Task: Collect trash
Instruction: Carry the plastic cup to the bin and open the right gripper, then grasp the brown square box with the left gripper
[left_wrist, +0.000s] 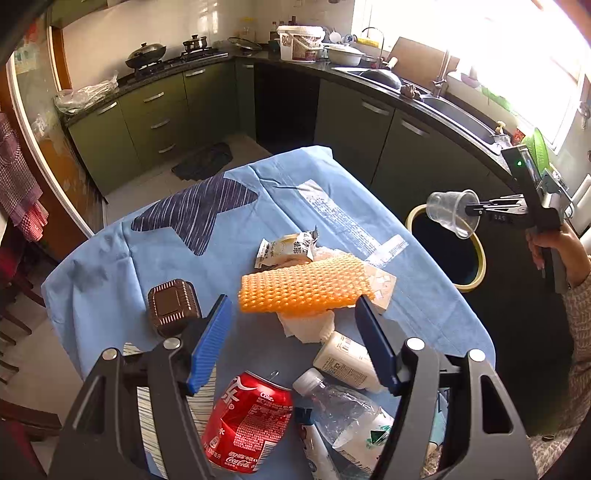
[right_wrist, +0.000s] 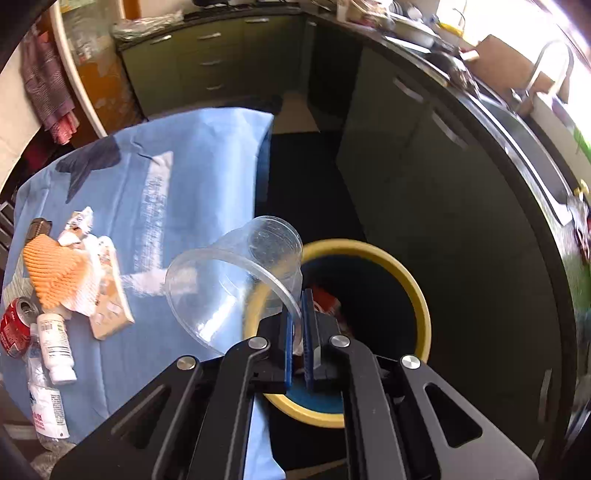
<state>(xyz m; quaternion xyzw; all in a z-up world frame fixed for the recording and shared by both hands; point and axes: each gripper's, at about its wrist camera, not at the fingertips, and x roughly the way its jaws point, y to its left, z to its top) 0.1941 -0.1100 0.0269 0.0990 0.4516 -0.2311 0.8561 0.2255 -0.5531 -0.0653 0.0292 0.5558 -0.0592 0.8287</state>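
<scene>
Right wrist view shows your right gripper (right_wrist: 300, 325) with its fingers pinched on the rim of a clear plastic cup (right_wrist: 236, 273), held tilted above the yellow-rimmed trash bin (right_wrist: 413, 291) just past the desk (right_wrist: 192, 192) edge; red scraps lie inside the bin. Left wrist view shows what that one hides: your left gripper (left_wrist: 291, 332) hangs with fingers spread wide over an orange sponge (left_wrist: 303, 288), a Coke can (left_wrist: 247, 417) and bottles (left_wrist: 347, 358). Bare blue cloth lies beyond them.
</scene>
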